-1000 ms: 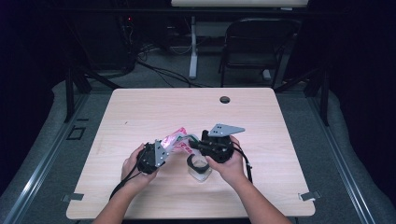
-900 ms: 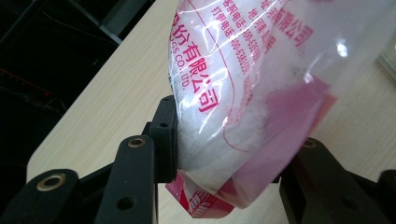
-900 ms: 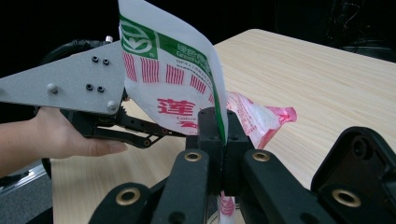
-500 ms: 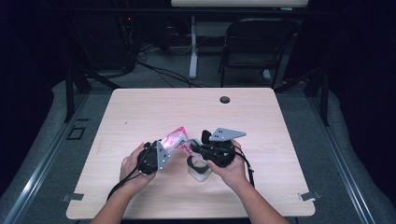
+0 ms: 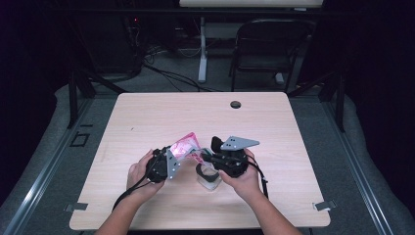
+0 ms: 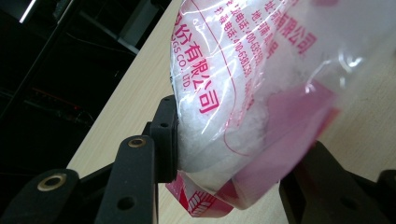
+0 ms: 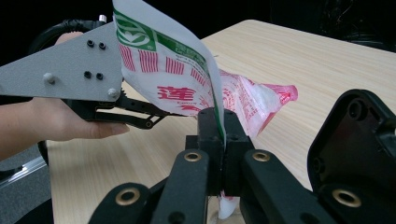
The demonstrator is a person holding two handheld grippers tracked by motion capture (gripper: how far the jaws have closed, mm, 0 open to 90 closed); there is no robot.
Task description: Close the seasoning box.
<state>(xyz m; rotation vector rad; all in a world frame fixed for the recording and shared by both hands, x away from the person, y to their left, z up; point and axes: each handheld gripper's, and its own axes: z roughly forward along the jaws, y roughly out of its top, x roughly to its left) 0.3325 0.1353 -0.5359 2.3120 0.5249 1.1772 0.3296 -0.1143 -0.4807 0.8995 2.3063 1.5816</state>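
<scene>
Both hands meet low over the near middle of the table (image 5: 303,147), the left gripper (image 6: 233,154) clamping the pink-printed bag's (image 5: 185,147) bulging body, the right gripper (image 7: 223,140) pinching its edge, apparently above a small container (image 5: 208,175).

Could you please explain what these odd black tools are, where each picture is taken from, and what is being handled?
A person sits at a wooden table and holds a hand-operated gripper in each hand; there is no robot arm. The high view looks down from above. Each of the other two views comes from a camera riding on one gripper, looking along its black jaws. The left gripper clamps the filled body of a plastic bag printed in red, with white contents. The right gripper pinches the bag's thin edge, jaws shut on it. Below the bag stands a small clear container. A dark round hole sits near the table's far edge.
</scene>
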